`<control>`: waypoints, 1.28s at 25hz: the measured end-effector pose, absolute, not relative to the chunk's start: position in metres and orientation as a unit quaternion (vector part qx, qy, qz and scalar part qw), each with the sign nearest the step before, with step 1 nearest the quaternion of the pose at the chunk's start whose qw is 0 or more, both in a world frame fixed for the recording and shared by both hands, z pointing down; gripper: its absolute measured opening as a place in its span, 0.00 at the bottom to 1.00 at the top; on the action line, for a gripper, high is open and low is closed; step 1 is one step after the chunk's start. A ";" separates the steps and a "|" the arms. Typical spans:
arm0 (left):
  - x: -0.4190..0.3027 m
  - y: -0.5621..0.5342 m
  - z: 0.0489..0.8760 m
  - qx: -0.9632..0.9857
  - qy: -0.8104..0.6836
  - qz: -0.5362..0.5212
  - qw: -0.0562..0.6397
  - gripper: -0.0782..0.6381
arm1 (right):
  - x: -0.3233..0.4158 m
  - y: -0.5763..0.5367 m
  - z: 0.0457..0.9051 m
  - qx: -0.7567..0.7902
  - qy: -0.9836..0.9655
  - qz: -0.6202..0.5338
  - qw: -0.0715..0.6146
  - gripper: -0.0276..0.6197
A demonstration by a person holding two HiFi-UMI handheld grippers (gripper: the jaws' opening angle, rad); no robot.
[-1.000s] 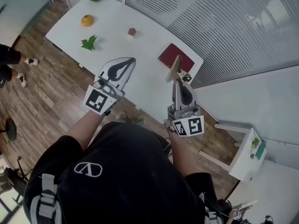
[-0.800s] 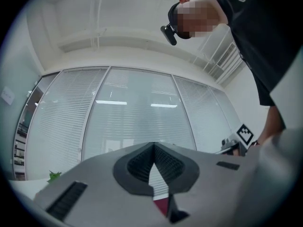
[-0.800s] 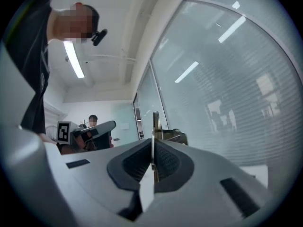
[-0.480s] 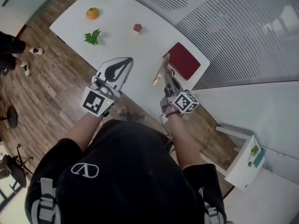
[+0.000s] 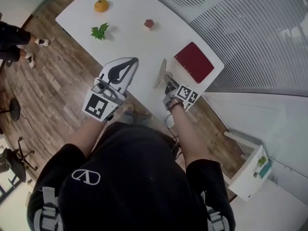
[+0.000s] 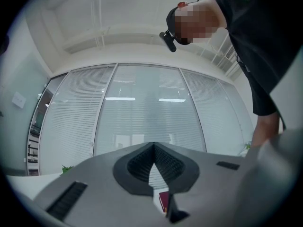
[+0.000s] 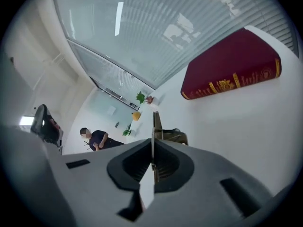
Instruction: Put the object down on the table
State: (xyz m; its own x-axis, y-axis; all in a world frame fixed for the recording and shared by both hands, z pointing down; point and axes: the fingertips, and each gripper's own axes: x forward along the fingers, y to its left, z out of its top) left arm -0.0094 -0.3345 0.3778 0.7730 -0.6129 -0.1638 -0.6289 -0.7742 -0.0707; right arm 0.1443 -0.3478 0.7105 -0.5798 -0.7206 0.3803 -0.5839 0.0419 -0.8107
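Observation:
My right gripper [image 5: 166, 79] [image 7: 152, 148] is shut on a thin flat pale piece [image 5: 160, 73] [image 7: 153, 126]. It holds the piece on edge, low over the white table [image 5: 130, 42] [image 7: 236, 136] near the table's front edge. A dark red book [image 5: 194, 61] [image 7: 229, 74] lies flat just right of the piece. My left gripper [image 5: 131, 61] [image 6: 154, 145] hangs to the left over the front edge, its jaws shut with nothing between them. Whether the piece touches the tabletop I cannot tell.
On the far half of the table lie an orange [image 5: 101, 5], a green leaf [image 5: 99, 32] and a small red thing [image 5: 149, 23]. A glass wall with blinds [image 5: 250, 28] runs along the right. A white stool [image 5: 250, 170] stands lower right. A person's feet [image 5: 29, 57] show at the left.
My right gripper has swung left and down with the piece, from beside the book to the table's front edge, and has rolled over. The left gripper has hardly moved.

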 end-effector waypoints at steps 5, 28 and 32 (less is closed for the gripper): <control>-0.007 -0.338 0.381 -0.939 0.332 0.062 0.061 0.12 | 0.139 -0.355 0.739 -0.444 0.697 -0.562 0.044 0.05; 0.001 -0.341 0.385 -0.937 0.339 0.054 0.061 0.12 | 0.144 -0.358 0.771 -0.451 0.614 -0.646 0.051 0.16; 0.000 -0.340 0.386 -0.937 0.340 0.055 0.059 0.12 | 0.150 -0.356 0.768 -0.456 0.610 -0.645 0.064 0.25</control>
State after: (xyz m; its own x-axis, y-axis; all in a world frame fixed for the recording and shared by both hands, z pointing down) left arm -0.0005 -0.3397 0.3860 0.7622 -0.6311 -0.1440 -0.6442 -0.7614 -0.0723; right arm 0.1503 -0.3564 0.7675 -0.5753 -0.6388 0.5109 -0.4743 -0.2484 -0.8446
